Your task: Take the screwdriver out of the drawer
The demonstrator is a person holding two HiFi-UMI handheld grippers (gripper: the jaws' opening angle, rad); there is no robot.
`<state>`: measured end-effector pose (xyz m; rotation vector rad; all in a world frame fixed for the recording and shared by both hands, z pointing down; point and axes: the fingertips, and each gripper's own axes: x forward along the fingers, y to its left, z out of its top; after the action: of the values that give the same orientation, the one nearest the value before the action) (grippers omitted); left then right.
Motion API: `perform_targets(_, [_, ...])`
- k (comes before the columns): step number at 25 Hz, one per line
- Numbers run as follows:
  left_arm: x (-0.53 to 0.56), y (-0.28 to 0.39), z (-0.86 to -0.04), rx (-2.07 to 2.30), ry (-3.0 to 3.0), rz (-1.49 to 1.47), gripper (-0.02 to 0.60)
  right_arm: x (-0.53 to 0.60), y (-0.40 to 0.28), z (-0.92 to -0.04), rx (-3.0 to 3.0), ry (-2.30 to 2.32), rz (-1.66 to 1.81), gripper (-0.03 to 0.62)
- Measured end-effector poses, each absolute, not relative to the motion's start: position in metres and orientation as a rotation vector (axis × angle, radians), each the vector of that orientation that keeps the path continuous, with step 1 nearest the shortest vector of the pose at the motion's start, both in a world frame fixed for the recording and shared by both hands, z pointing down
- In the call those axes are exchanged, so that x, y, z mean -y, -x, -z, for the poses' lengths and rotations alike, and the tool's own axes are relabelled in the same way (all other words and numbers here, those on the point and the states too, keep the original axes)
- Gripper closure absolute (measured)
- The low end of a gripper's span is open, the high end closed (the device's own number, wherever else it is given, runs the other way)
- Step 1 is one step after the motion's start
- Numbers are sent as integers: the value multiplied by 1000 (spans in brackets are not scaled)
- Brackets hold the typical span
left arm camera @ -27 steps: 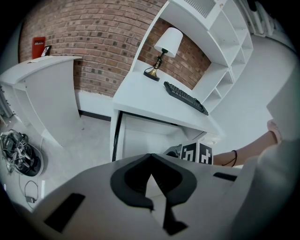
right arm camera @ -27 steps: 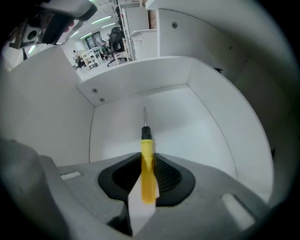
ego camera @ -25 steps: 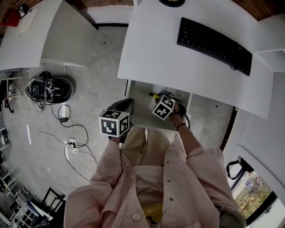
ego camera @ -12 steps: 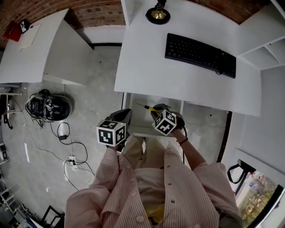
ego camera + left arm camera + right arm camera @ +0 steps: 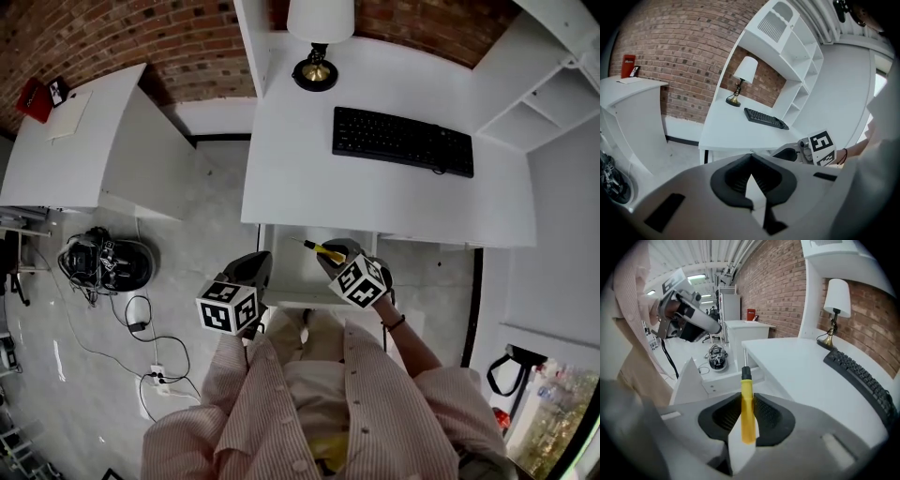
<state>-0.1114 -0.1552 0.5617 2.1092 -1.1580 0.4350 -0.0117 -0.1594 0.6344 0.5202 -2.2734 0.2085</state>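
Observation:
The screwdriver (image 5: 747, 413) has a yellow handle, a black collar and a thin metal shaft. My right gripper (image 5: 746, 423) is shut on the handle, and the shaft points away from me toward the desk edge. In the head view the screwdriver (image 5: 325, 250) hangs over the open white drawer (image 5: 286, 274), just below the desk's front edge, in my right gripper (image 5: 333, 255). My left gripper (image 5: 253, 270) hovers at the drawer's left corner. Its fingertips meet in the left gripper view (image 5: 751, 159), with nothing between them.
The white desk (image 5: 375, 202) carries a black keyboard (image 5: 403, 141) and a lamp (image 5: 319, 42). White shelves (image 5: 553, 84) rise at the right. A second white desk (image 5: 94, 141) stands to the left. Cables and a dark device (image 5: 101, 264) lie on the floor.
Both grippers have risen. The right one has lifted the screwdriver up out of the drawer to about the level of the desk's front edge.

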Motion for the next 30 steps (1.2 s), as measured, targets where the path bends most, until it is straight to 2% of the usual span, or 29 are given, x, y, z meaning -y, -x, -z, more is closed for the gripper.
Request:
perform_targets(10, [161,112,-524,1180,-2214,-314,581,156,4,-575,2439,-646,-223,511])
perform_targets(30, [175,125,-461,1353,-2353,-166,581,186,-33,-484,2690,-1195,-460,511])
